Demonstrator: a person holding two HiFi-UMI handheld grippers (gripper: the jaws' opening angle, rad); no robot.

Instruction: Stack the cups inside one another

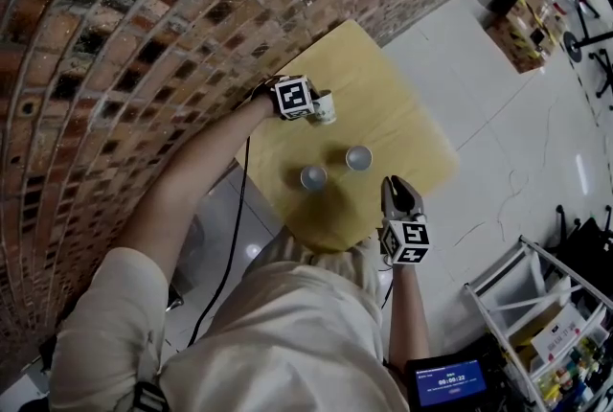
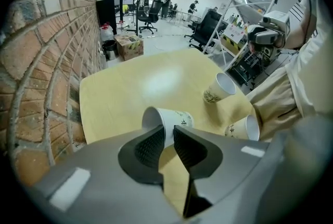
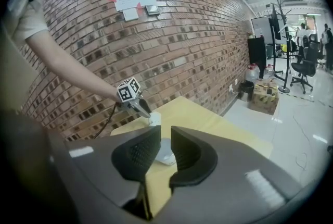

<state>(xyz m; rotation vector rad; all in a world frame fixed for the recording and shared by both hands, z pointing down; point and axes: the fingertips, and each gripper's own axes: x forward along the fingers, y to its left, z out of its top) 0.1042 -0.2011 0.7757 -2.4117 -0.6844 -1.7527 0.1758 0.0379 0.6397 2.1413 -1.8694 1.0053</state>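
The left gripper (image 2: 166,133) has its jaws nearly closed on the wall of a paper cup (image 2: 181,120) near the rim. This cup is tipped on its side over the yellow table (image 2: 130,87), long axis about level, mouth toward the brick wall (image 2: 41,61). Two more cups (image 1: 313,176) (image 1: 358,157) stand upright, mouths up. The right gripper (image 3: 165,137), by the table's near edge, has slightly parted jaws and grips nothing.

left gripper (image 2: 167,139): arm outstretched, pointing steeply down, jaws pinch cup (image 2: 179,117) wall | right gripper (image 3: 165,150): near torso, jaws slightly apart, empty
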